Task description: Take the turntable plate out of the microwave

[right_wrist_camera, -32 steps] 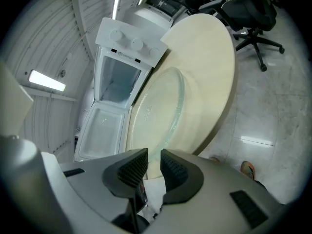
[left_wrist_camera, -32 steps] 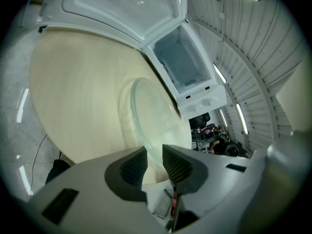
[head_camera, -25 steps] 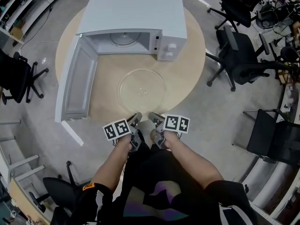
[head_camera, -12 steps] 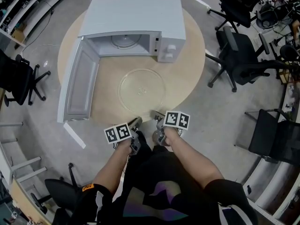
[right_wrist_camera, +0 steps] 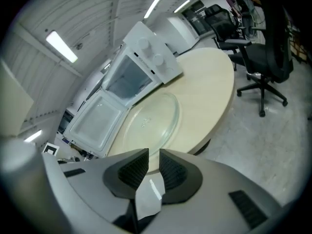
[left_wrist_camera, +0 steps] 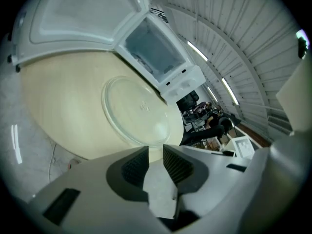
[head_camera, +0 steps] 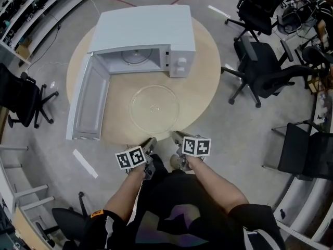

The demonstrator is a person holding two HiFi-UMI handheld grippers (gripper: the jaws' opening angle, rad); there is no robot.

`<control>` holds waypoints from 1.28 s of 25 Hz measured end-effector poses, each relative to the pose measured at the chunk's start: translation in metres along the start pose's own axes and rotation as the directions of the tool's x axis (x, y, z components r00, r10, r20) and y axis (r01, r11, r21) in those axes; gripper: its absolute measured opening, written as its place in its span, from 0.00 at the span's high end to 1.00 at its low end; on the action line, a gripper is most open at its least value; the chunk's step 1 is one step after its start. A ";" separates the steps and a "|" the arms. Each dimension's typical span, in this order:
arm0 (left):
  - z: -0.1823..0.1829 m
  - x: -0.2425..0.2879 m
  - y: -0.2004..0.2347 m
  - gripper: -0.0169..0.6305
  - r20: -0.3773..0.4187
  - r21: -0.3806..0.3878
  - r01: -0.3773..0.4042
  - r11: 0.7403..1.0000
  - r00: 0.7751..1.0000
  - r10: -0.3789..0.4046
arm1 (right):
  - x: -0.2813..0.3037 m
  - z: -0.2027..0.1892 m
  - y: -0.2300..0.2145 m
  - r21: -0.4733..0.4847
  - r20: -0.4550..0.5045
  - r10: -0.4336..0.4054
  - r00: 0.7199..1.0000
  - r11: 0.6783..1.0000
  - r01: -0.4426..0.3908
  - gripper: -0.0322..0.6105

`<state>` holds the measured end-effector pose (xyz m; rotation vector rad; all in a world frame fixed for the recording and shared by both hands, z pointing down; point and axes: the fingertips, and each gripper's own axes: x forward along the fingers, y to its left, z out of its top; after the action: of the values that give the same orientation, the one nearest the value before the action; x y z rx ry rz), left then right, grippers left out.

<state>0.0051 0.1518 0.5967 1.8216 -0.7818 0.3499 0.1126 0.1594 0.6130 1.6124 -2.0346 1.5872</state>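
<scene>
The clear glass turntable plate (head_camera: 154,110) lies flat on the round wooden table (head_camera: 203,87), in front of the white microwave (head_camera: 145,30). The microwave's door (head_camera: 88,105) hangs wide open to the left, and the cavity shows only the roller ring. My left gripper (head_camera: 151,140) and right gripper (head_camera: 176,135) hover side by side at the table's near edge, just short of the plate. Both are shut to a narrow gap with nothing between the pads. The plate (left_wrist_camera: 139,113) shows ahead of the left gripper (left_wrist_camera: 156,155). It also lies (right_wrist_camera: 151,118) ahead of the right gripper (right_wrist_camera: 153,162).
Black office chairs stand to the right of the table (head_camera: 260,72), at the far right (head_camera: 307,155) and on the left (head_camera: 21,95). A white strip (head_camera: 83,163) lies on the grey floor under the open door.
Both grippers have drawn back a little toward my body, off the table's edge. The plate stays where it lay on the table.
</scene>
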 end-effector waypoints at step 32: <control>-0.029 -0.143 -0.154 0.90 0.294 0.682 -0.186 0.707 0.955 -0.033 | -0.184 -0.003 0.110 -0.442 0.395 0.109 0.912 0.893 0.084 0.92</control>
<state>0.0048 0.2598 0.4143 2.6196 -1.0166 0.4943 0.1083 0.2712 0.4300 1.8427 -2.3762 0.7112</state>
